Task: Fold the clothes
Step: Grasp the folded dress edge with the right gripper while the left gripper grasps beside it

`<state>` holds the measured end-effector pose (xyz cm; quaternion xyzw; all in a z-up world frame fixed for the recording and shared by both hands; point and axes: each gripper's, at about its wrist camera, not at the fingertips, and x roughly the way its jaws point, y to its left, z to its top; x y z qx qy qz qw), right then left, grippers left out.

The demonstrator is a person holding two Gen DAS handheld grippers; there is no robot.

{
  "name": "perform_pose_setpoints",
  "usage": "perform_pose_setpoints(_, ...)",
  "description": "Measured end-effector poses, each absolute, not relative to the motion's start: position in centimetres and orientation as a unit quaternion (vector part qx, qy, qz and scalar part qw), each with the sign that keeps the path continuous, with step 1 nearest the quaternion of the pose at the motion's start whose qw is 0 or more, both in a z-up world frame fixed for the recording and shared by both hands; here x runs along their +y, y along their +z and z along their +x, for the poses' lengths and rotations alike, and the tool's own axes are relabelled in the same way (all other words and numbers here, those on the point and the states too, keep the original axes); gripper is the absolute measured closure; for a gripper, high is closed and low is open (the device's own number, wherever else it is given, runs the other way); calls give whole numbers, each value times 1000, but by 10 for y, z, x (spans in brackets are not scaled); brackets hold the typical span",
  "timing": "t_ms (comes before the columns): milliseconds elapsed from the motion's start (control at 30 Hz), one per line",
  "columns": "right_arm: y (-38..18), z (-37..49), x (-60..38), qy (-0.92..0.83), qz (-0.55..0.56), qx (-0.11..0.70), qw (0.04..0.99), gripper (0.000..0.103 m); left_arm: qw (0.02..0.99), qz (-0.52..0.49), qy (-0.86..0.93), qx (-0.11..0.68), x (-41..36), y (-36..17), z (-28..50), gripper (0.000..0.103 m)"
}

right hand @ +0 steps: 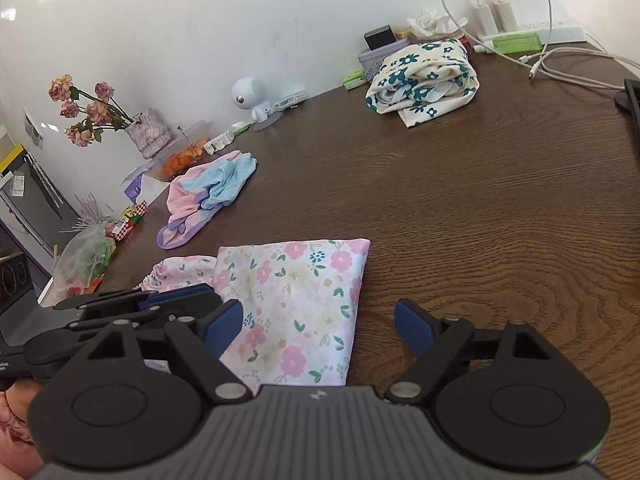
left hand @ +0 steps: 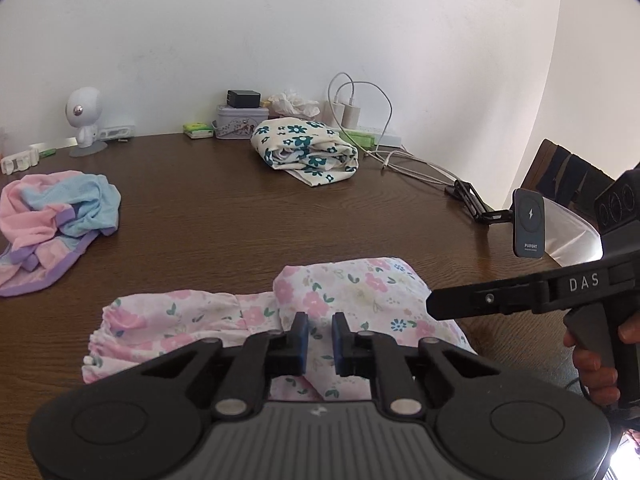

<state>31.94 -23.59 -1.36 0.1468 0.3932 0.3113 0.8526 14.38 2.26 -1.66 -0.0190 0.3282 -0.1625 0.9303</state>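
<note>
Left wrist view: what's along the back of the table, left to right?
White robot figurine → green packet → lilac tin → cream floral bundle → white chargers.

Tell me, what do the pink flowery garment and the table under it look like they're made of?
The pink floral garment looks like thin woven cloth, maybe cotton: matte, with soft creases, a crisp folded edge and a gathered elastic cuff. The table looks like dark brown wood or a wood-look veneer: swirling grain lines run across it and it has a faint satin sheen. Which of the two I cannot tell.
</note>
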Motion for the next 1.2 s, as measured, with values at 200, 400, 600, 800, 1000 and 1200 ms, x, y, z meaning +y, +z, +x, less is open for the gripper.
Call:
perform_pose_setpoints(200,-23,333,-233,330,164,402,838,27,924,-38,-161,346,35,-33,149,95)
perform_pose_setpoints(400,-30,343,-235,364,198,411,812,43,924,-40,-166,342,39,-38,146,95)
perform_pose_setpoints(600,-36,354,-243,372,229,428,791,52,923,-49,-172,342,42,-39,147,95)
perform_pose_setpoints(800,-41,354,-248,372,249,442,777,62,922,-52,-174,342,44,-38,147,95)
perform_pose_setpoints(1000,-42,353,-249,350,256,450,781,88,922,-53,-175,342,43,-39,147,95)
perform_pose_setpoints(1200,-13,348,-239,338,194,445,806,92,919,-49,-176,349,30,-37,147,95)
